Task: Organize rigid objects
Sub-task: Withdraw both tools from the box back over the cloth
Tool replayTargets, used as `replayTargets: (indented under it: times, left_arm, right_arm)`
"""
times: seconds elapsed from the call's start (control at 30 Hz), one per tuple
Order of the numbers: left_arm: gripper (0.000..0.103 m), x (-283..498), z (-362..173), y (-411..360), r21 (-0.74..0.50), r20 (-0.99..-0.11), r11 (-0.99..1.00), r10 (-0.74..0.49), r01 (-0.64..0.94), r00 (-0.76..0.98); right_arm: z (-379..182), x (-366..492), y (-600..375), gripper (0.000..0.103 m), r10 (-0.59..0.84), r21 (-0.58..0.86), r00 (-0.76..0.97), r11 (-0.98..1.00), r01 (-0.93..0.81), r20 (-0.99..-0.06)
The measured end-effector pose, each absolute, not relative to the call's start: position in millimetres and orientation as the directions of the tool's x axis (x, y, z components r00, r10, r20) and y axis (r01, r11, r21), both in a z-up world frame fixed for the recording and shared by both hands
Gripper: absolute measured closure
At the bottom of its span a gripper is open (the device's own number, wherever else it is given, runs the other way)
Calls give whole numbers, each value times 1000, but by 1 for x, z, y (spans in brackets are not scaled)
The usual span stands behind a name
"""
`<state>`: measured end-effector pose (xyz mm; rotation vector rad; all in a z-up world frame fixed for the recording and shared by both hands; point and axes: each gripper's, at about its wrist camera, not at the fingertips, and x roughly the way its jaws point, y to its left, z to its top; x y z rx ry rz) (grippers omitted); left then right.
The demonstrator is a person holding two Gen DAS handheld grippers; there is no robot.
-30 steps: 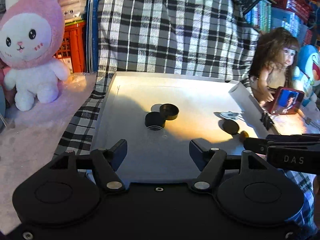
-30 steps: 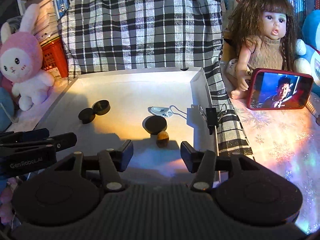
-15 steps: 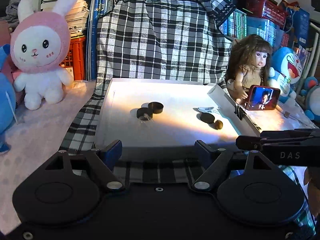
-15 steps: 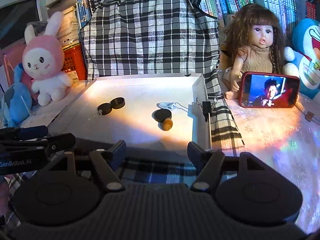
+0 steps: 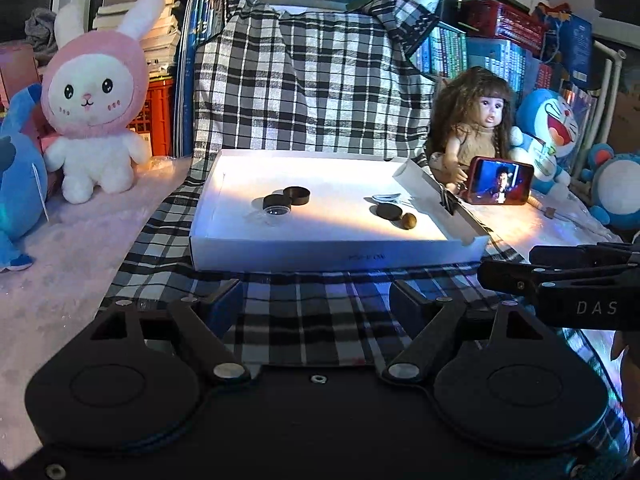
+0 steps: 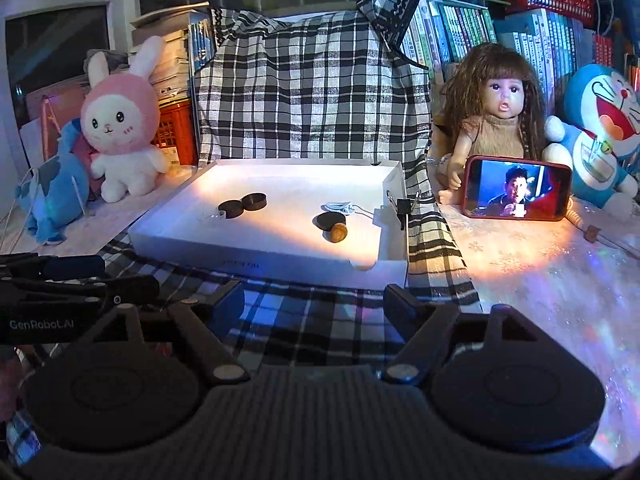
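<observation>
A white shallow box (image 5: 320,254) (image 6: 256,268) lies on a plaid cloth. In it, left of centre, sit two dark round caps (image 5: 297,195) (image 6: 254,201), touching each other. Further right lie a dark disc (image 5: 389,211) (image 6: 330,220), a brown nut (image 5: 409,221) (image 6: 338,233) beside it, and a small white piece (image 6: 339,207) behind them. My left gripper (image 5: 316,300) hangs over the cloth in front of the box, open and holding nothing. My right gripper (image 6: 314,300) is beside it, its jaws opening with nothing between them. Each gripper shows in the other's view, right (image 5: 560,276) and left (image 6: 80,284).
A black binder clip (image 6: 402,208) grips the box's right wall. A pink rabbit plush (image 5: 96,96) and a blue plush (image 5: 16,168) stand left. A doll (image 6: 500,120), a lit phone (image 6: 516,194) and a blue cat plush (image 6: 600,128) stand right. Books line the back.
Both grippers have drawn back from over the box to the cloth in front of it. Both pairs of jaws stand wider than before. The things in the box have not moved.
</observation>
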<state>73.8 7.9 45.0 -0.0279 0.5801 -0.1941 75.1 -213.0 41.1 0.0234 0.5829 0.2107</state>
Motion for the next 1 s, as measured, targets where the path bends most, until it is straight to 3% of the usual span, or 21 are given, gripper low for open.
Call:
replayTargets:
  times: [1.0]
  left_arm:
    - [23,5,11,-10,25,-517,978,-165,207,840]
  right_arm:
    - [11,3,-220,15,135,28,853,990,-140,-503]
